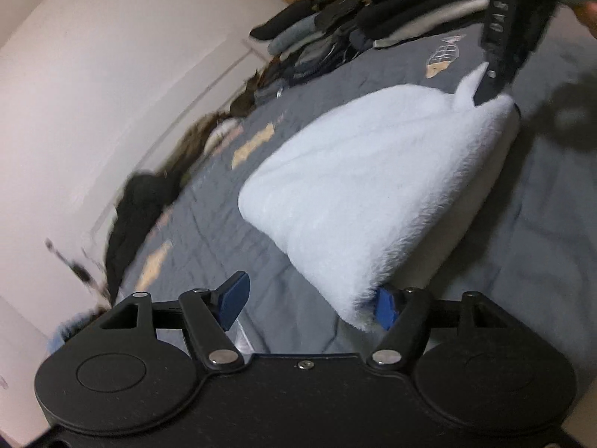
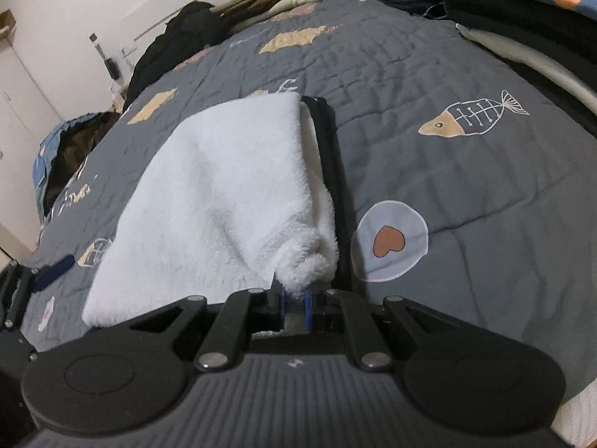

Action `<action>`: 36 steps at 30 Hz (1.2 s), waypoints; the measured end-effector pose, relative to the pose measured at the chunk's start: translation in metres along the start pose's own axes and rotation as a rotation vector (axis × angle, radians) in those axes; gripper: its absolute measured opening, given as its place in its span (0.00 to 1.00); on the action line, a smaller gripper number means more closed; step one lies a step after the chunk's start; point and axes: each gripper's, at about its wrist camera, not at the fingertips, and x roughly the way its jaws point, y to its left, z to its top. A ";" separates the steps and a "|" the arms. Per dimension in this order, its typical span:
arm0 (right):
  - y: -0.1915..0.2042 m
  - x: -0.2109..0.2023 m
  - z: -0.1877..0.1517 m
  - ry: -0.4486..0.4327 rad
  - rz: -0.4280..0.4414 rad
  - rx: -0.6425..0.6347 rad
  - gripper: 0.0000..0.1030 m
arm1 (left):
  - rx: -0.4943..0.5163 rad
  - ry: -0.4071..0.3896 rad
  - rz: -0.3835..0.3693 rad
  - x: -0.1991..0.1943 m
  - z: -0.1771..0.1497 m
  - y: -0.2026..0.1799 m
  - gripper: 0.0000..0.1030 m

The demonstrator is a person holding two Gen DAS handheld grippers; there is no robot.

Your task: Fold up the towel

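A fluffy white towel (image 1: 373,186) lies folded on the grey quilt (image 1: 224,224). My left gripper (image 1: 309,302) stands open just above the quilt, its right blue pad (image 1: 386,308) touching the towel's near corner and its left pad clear of the cloth. At the far corner my right gripper (image 1: 481,95) pinches the towel and lifts a small peak. In the right wrist view the right gripper (image 2: 294,298) is shut on a bunched corner of the towel (image 2: 224,186). The left gripper's blue pad (image 2: 52,274) shows at the far left edge.
The quilt (image 2: 447,168) has fish and heart prints. Piles of dark clothes (image 2: 503,7) line its far side, and more clothes (image 2: 175,33) lie along the white wall. A dark band (image 2: 330,156) runs beside the towel's right edge.
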 end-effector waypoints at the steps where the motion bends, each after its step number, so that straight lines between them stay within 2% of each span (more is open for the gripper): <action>1: 0.000 -0.001 0.000 0.000 -0.003 -0.006 0.09 | 0.030 -0.019 0.013 -0.003 0.001 -0.003 0.66; 6: 0.003 -0.002 -0.002 -0.006 -0.028 -0.030 0.09 | 0.214 -0.105 0.084 -0.006 0.010 -0.026 0.61; 8: 0.007 -0.004 -0.002 -0.014 -0.036 -0.051 0.09 | 0.317 -0.115 0.103 -0.001 0.007 -0.037 0.51; 10: 0.006 -0.003 -0.002 -0.010 -0.033 -0.053 0.09 | 0.352 -0.091 0.091 0.006 -0.001 -0.038 0.45; 12: 0.004 -0.002 -0.003 -0.001 -0.025 -0.055 0.09 | 0.366 -0.059 0.072 0.012 -0.012 -0.038 0.45; 14: 0.005 0.002 -0.005 0.031 -0.008 -0.060 0.10 | 0.381 -0.063 0.068 0.013 -0.021 -0.044 0.44; 17: 0.013 0.005 -0.009 0.065 -0.030 -0.128 0.12 | 0.319 -0.081 0.057 0.010 -0.021 -0.041 0.46; 19: 0.013 -0.003 -0.006 0.065 -0.013 -0.134 0.16 | 0.293 -0.098 0.049 0.006 -0.018 -0.036 0.48; 21: 0.009 -0.009 0.005 0.036 -0.006 -0.120 0.30 | 0.259 -0.116 0.049 0.000 -0.017 -0.030 0.57; 23: 0.006 -0.015 0.016 0.006 0.001 -0.105 0.37 | 0.232 -0.124 0.045 -0.003 -0.017 -0.028 0.58; 30: -0.007 -0.036 0.056 -0.095 0.026 -0.055 0.47 | 0.175 -0.118 0.015 0.001 -0.016 -0.028 0.58; 33: -0.005 -0.012 0.082 -0.117 0.043 -0.096 0.49 | 0.139 -0.115 0.002 0.002 -0.016 -0.024 0.58; 36: -0.010 0.019 0.103 -0.070 0.105 -0.110 0.49 | 0.113 -0.109 -0.006 0.005 -0.018 -0.019 0.59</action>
